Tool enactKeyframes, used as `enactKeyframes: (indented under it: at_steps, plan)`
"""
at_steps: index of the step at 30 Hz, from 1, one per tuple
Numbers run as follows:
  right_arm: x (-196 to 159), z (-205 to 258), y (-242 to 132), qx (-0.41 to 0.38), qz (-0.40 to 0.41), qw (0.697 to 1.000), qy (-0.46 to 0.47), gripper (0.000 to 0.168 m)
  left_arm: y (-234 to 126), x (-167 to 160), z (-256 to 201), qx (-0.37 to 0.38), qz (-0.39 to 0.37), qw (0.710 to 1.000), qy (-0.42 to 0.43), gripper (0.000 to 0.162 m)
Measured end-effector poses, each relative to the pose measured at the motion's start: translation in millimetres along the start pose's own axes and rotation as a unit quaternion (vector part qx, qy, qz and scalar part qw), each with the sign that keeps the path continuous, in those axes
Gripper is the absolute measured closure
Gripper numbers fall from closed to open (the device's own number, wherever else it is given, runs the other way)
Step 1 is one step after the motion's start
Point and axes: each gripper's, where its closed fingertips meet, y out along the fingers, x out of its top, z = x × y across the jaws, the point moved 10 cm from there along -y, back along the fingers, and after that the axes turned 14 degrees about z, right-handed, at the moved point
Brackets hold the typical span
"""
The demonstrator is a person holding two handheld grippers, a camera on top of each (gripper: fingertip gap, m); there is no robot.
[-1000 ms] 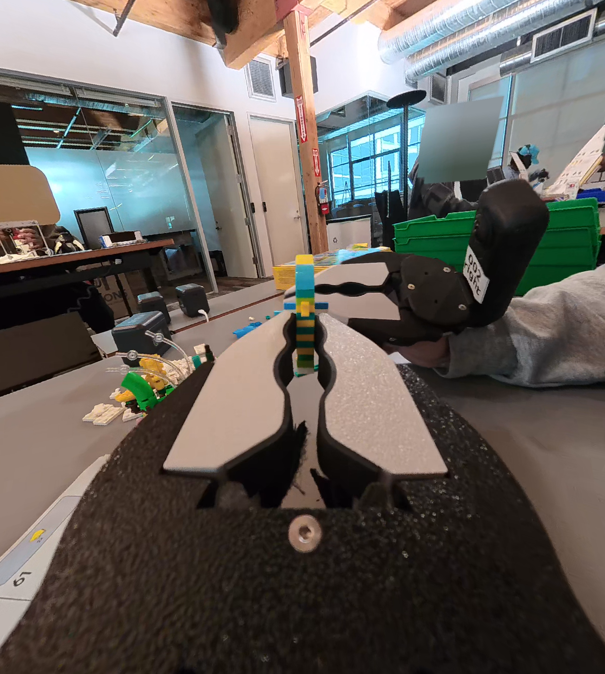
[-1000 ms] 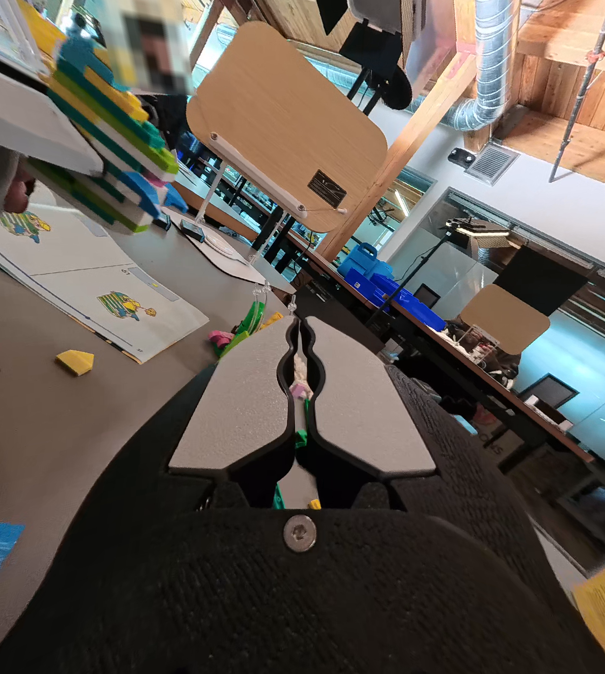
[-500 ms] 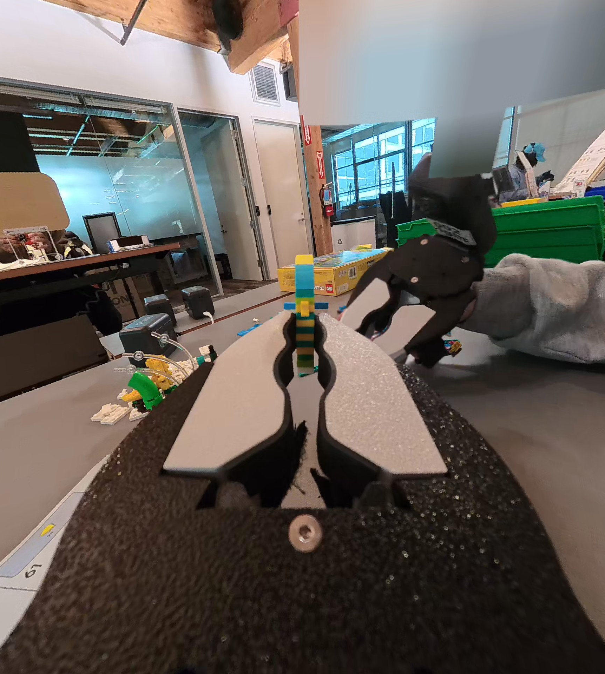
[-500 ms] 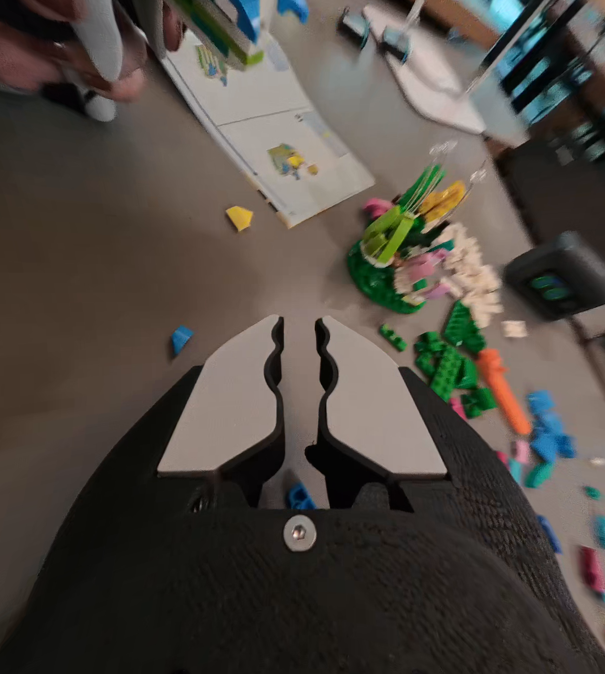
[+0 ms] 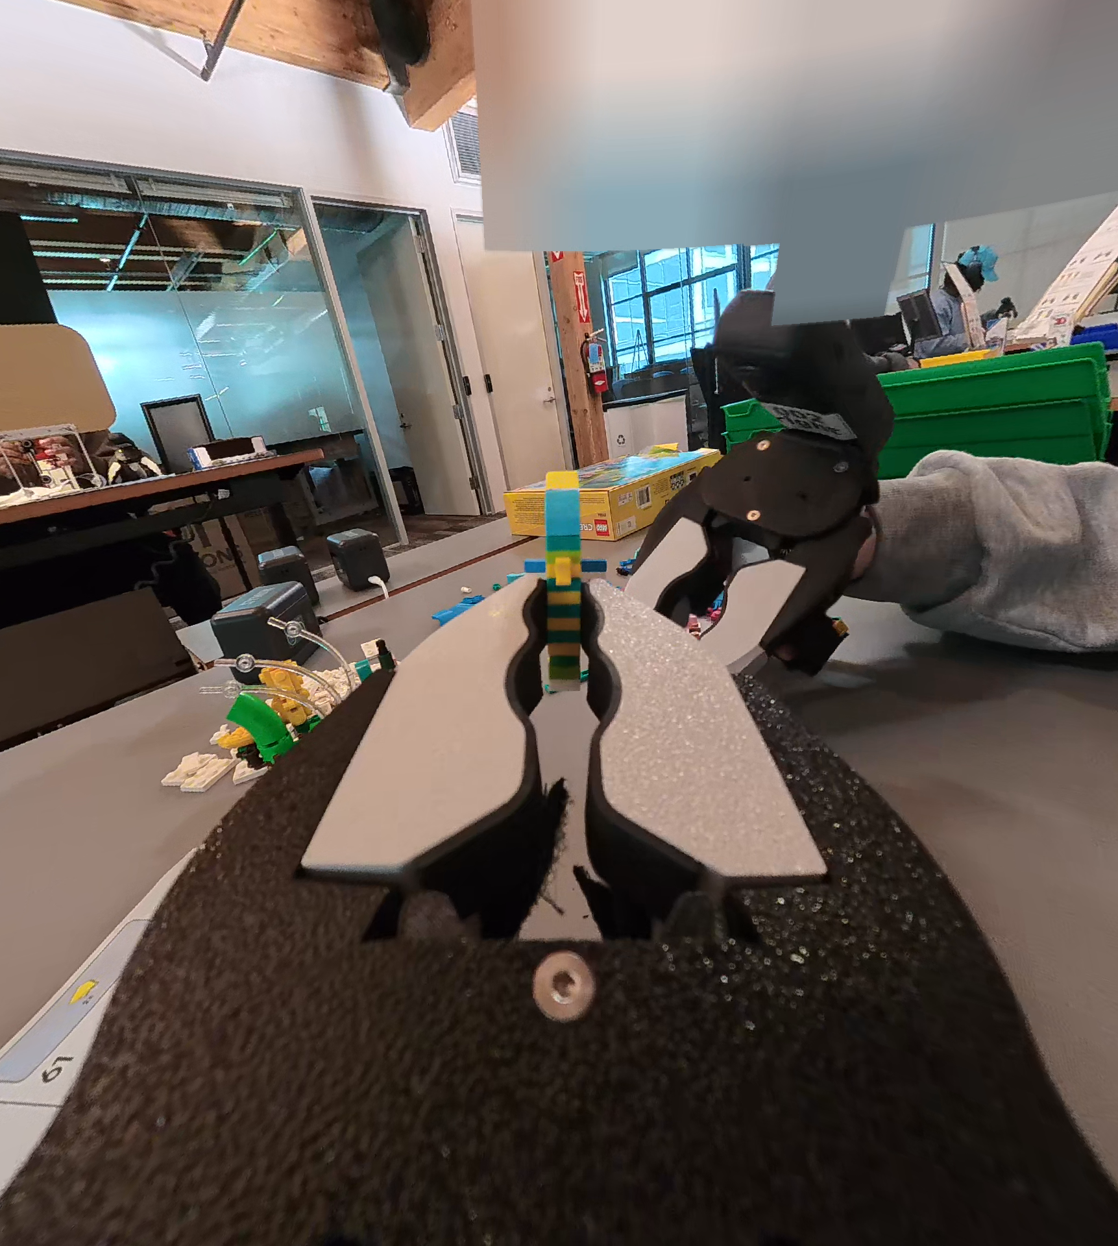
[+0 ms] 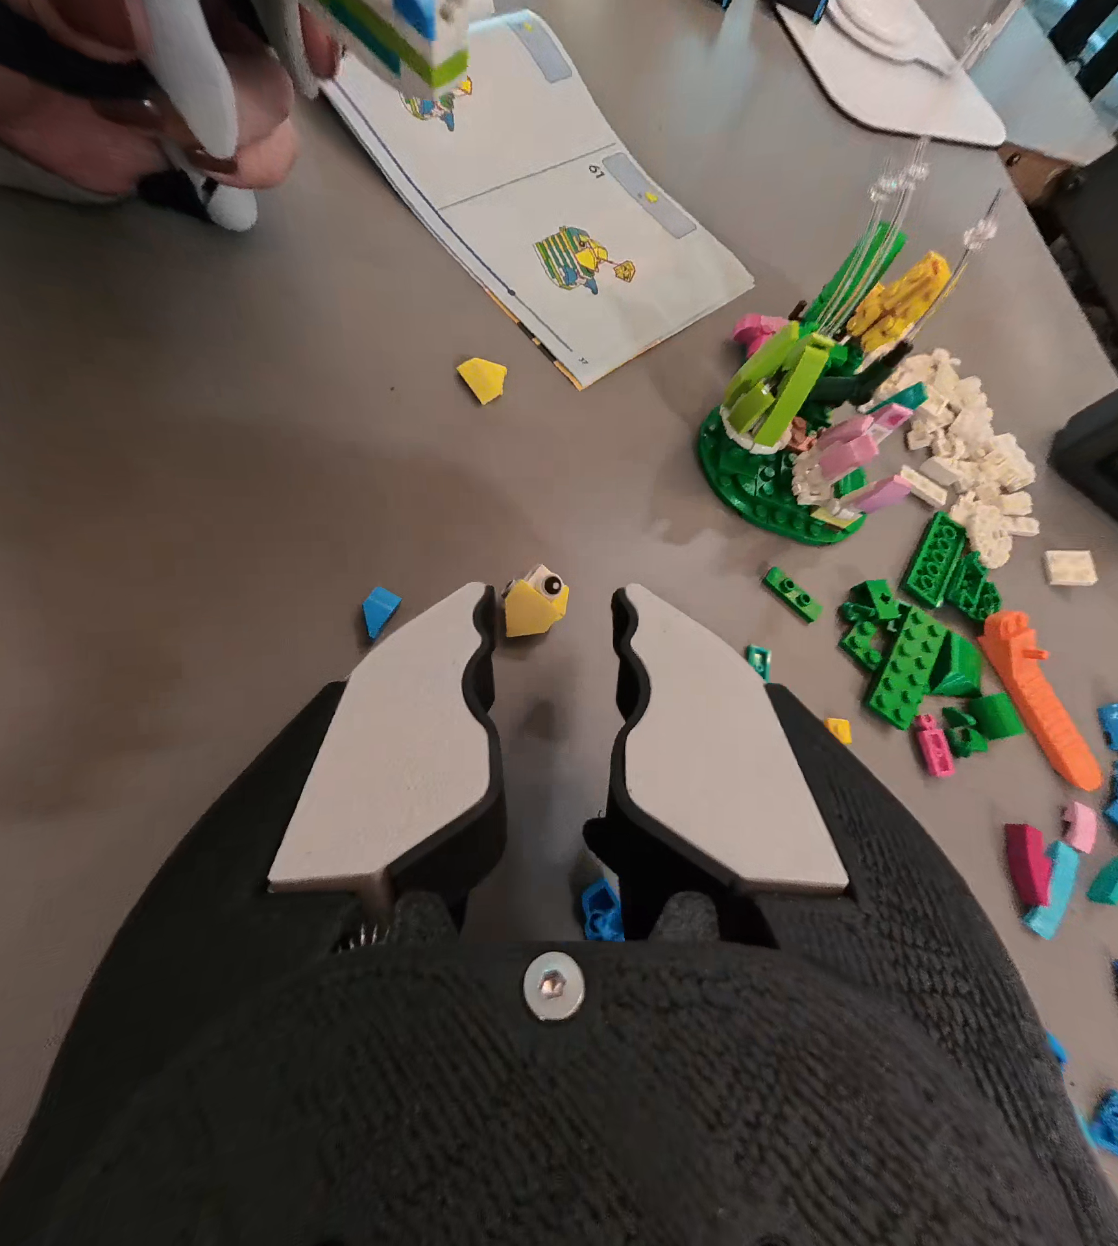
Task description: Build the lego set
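Beside the instruction booklet (image 6: 542, 202), your spread right gripper (image 6: 552, 607) framed the yellow eyed piece (image 6: 532, 603), needing closure, while your left gripper (image 5: 566, 634) clamped the striped fish body (image 5: 563, 593).

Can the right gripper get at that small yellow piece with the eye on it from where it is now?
Probably yes. The right gripper is open, and the yellow eye piece lies on the grey table between its fingertips, close to the left finger. Nothing blocks it; the blue wedge lies outside.
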Motion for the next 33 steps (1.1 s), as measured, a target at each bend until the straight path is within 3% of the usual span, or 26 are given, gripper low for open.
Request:
enactKeyframes:
  at_steps: [5, 8, 17, 22, 33]
  plan:
    - [-3, 5, 3, -0.054, 0.044, 0.995, -0.075, 0.140, 0, 0, 0, -0.002, -0.001, 1.000, 0.000, 0.154]
    - [-1, 10, 4, -0.047, 0.048, 0.993, -0.096, 0.146, 0, 0, -1, -0.005, 0.002, 1.000, 0.002, 0.154]
    - [6, 7, 10, -0.031, 0.068, 0.997, -0.024, 0.145, 1, 0, -1, -0.006, 0.005, 1.000, 0.004, 0.154]
    - [3, 7, 11, -0.074, 0.102, 0.990, -0.059, 0.165, 2, 0, -2, -0.008, 0.006, 1.000, 0.008, 0.154]
    - [8, -4, -10, -0.055, 0.077, 0.995, -0.039, 0.167, 2, 0, 0, -0.001, 0.012, 1.000, -0.003, 0.154]
